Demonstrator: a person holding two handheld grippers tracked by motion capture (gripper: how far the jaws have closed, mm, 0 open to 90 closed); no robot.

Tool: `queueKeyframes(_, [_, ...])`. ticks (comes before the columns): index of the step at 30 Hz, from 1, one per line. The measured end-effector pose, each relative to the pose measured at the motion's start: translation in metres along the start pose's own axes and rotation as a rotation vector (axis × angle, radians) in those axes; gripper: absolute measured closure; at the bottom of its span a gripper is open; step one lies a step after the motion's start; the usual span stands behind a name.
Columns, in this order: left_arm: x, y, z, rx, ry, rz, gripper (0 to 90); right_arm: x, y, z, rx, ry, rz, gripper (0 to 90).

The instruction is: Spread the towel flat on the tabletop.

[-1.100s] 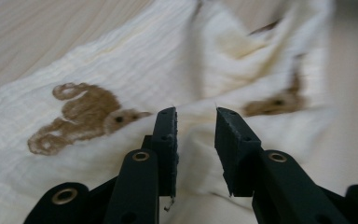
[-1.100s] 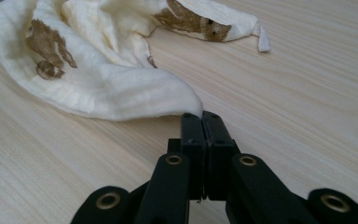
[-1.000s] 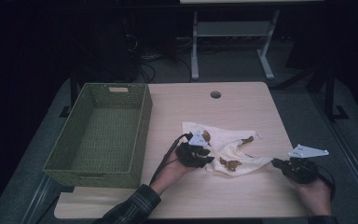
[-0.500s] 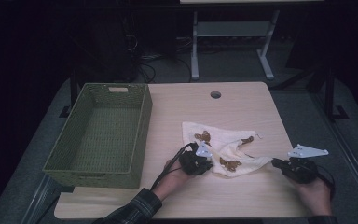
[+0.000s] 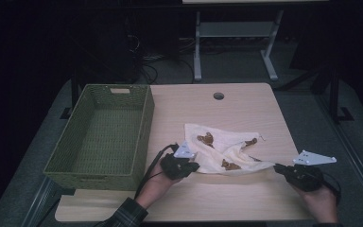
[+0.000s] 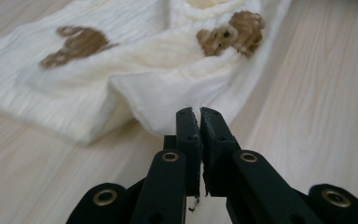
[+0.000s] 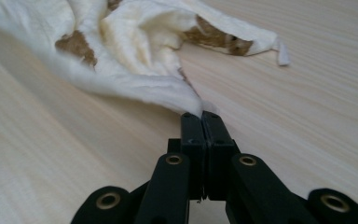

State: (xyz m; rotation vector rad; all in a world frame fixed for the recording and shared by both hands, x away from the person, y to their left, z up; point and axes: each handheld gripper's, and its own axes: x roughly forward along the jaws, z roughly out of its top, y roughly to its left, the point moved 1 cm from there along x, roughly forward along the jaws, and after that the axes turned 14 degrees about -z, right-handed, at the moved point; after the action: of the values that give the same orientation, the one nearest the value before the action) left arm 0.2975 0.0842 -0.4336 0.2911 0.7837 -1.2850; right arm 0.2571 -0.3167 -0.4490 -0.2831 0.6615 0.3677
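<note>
Cream cloth [image 5: 224,151] with brown bears lies crumpled mid table [image 5: 246,109], no writing on it. My left gripper [image 6: 199,116] pinches its near edge, jaws shut. My right gripper [image 7: 201,119] pinches its corner. Left hand pulled back toward me since before. Green basket [image 5: 144,123] at left.

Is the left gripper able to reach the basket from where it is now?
Probably yes: the basket stands right beside the left gripper, nothing between, though it is shut on the cloth.
</note>
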Motion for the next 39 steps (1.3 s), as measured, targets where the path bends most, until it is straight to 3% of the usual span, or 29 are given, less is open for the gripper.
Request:
queueKeyframes(3, [-0.011, -0.009, -0.013, -0.022, -0.008, 0.005, 86.3, -0.005, 0.011, -0.005, -0.01, 0.004, 0.035, 88.6])
queueKeyframes(14, [-0.021, -0.024, -0.039, -0.052, 0.048, 0.026, 86.3, -0.022, 0.047, -0.026, -0.061, 0.021, 0.112, 88.4])
queueKeyframes(18, [-0.022, -0.023, -0.044, -0.07, 0.059, 0.04, 85.5, -0.025, 0.052, -0.028, -0.072, 0.017, 0.119, 75.1])
queueKeyframes(22, [-0.021, -0.023, -0.043, -0.068, 0.035, 0.051, 76.0, -0.025, 0.041, -0.017, -0.025, -0.03, 0.12, 69.7])
queueKeyframes(26, [-0.02, -0.021, -0.042, -0.07, 0.027, 0.061, 63.2, -0.01, 0.024, 0.003, -0.013, -0.048, 0.072, 69.7])
queueKeyframes(34, [-0.016, -0.017, -0.041, -0.074, 0.031, 0.057, 51.7, 0.052, -0.019, 0.055, 0.034, -0.033, 0.02, 71.4])
queueKeyframes(39, [-0.011, -0.016, -0.042, -0.074, 0.038, 0.05, 49.4, 0.09, -0.035, 0.069, 0.052, 0.019, -0.017, 71.4])
